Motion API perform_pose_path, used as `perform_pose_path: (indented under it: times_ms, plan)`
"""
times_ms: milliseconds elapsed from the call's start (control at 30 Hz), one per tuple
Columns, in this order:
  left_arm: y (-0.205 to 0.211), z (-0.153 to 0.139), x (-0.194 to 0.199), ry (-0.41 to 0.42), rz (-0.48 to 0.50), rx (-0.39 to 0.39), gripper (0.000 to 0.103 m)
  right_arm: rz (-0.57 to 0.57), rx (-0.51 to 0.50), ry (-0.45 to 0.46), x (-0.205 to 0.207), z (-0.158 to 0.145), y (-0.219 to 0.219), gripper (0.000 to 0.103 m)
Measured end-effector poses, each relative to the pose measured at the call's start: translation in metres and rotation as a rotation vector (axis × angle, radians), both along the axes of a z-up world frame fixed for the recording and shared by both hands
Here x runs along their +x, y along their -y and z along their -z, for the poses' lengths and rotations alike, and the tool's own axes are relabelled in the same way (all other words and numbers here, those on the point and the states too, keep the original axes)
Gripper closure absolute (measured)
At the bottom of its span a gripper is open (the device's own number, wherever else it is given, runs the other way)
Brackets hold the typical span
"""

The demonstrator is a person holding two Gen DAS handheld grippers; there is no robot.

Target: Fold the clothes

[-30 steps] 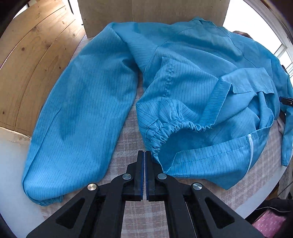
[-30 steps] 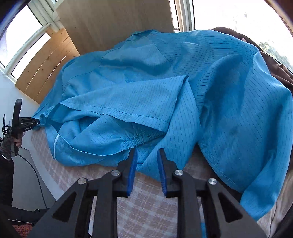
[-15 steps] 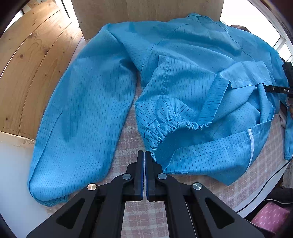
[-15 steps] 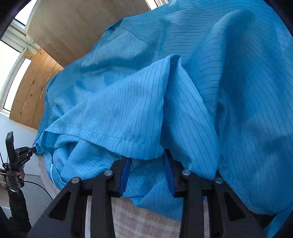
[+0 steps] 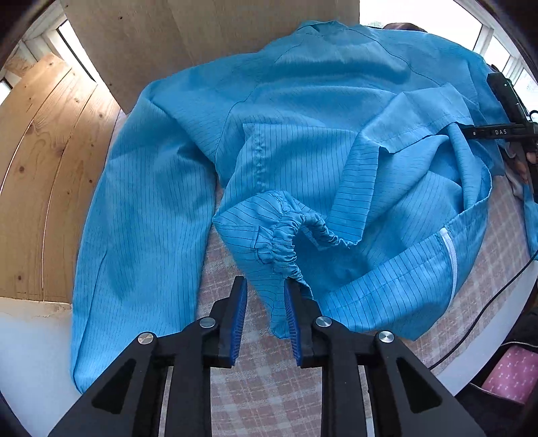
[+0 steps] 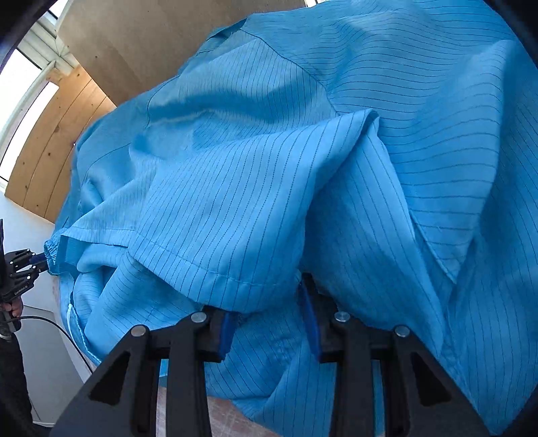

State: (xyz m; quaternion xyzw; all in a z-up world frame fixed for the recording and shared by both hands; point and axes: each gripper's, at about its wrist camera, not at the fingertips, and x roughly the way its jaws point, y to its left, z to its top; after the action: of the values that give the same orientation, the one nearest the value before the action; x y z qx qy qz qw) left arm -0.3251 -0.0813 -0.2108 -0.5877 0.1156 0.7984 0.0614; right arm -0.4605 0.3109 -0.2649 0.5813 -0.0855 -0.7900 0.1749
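Blue jacket (image 5: 302,141) lies rumpled on the checked surface (image 5: 269,396), 1 sleeve (image 5: 141,235) spread flat, hem bunched. Left tongs (image 5: 264,319) are spread apart at the elastic cuff (image 5: 285,248), gripping nothing. Right tongs (image 6: 269,322) gape too, pushed under a hem flap (image 6: 218,235), probably to lift it; tips are hidden.

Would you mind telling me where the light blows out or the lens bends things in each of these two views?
Left wrist view: the window is blown out white, and the wooden planks curve under the fisheye. Right wrist view: the blue garment fills the frame, sunlit at its top and shadowed over the right gripper; the left-edge window is overexposed.
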Motion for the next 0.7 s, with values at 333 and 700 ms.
perform_pose_path:
  times_ms: [333,700]
  plan:
    - [-0.007,-0.005,-0.026,-0.007,0.03,-0.054,0.064,-0.031,0.021,-0.003,0.005,-0.001,0.004,0.066]
    - [0.028,0.022,-0.073,0.048,-0.091,0.011,0.099,-0.082,0.048,-0.049,0.007,-0.01,0.012,0.075]
